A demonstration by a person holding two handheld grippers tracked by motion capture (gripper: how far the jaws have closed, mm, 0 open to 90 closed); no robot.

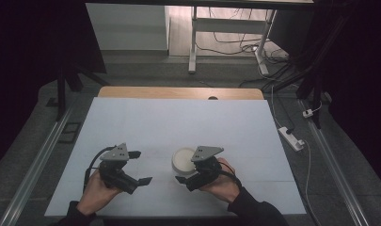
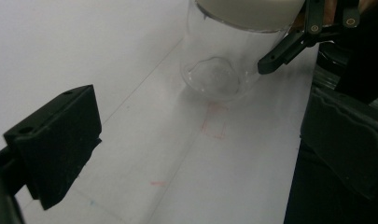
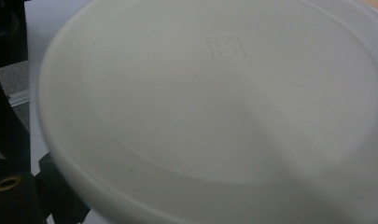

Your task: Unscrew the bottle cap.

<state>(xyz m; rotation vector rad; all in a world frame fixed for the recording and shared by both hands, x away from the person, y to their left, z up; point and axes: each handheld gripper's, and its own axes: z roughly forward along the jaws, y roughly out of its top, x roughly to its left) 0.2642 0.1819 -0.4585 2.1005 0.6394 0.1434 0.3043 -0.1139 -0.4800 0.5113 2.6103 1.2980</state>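
A clear jar [image 1: 183, 161] with a white lid [image 3: 214, 107] stands on the white table [image 1: 178, 117], near the front middle. My right gripper [image 1: 190, 170] straddles the jar from the right. One of its fingers [image 2: 270, 59] presses on the jar's clear wall [image 2: 214, 56] just under the lid; the other is hidden behind the jar. My left gripper [image 1: 140, 167] sits to the left of the jar, a short gap away. It is open, with bare table between its fingertips [image 2: 56, 140], and it points at the jar.
A faint red rectangle [image 2: 213, 125] is drawn on the table just in front of the jar. The wooden far edge [image 1: 178, 92] of the table lies beyond the white sheet. A power strip [image 1: 291, 138] and cables lie on the floor at the right.
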